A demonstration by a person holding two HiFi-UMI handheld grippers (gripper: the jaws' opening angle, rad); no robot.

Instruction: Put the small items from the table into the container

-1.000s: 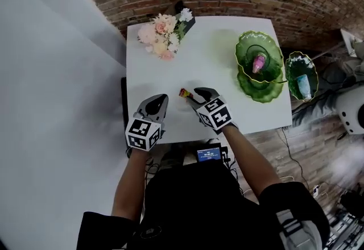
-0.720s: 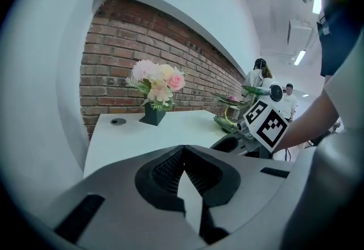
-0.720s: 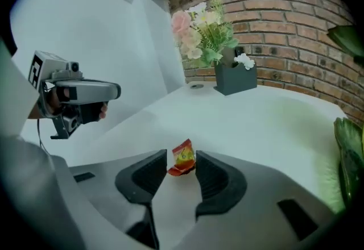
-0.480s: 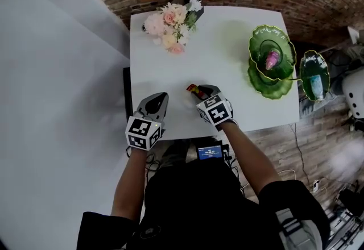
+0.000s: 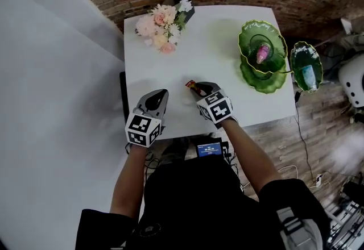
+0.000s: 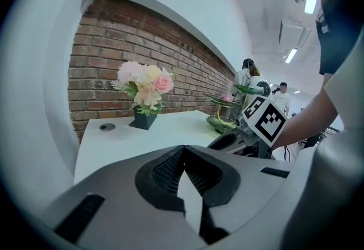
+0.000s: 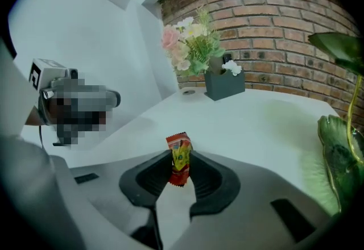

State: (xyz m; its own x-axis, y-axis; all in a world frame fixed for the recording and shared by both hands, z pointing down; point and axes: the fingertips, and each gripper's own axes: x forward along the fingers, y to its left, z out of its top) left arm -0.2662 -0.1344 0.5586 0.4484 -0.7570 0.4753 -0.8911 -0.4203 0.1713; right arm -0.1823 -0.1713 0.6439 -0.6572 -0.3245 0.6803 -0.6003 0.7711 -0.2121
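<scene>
A small red-and-yellow candy packet stands upright between the tips of my right gripper, whose jaws are closing and pinch it on both sides. In the head view the packet pokes out of the right gripper just above the white table, near its front middle. The green leaf-shaped tiered dish stands at the table's right side and holds a pink item. My left gripper rests at the front left, jaws shut with nothing in them.
A bouquet of pink and cream flowers in a dark pot stands at the table's back left. A second green dish with a teal item sits to the right of the tiered dish. A brick wall runs behind the table.
The right gripper moved slightly forward onto the candy packet and its jaws came together on it; before, the packet lay just beyond the tips. The left gripper stayed put.
</scene>
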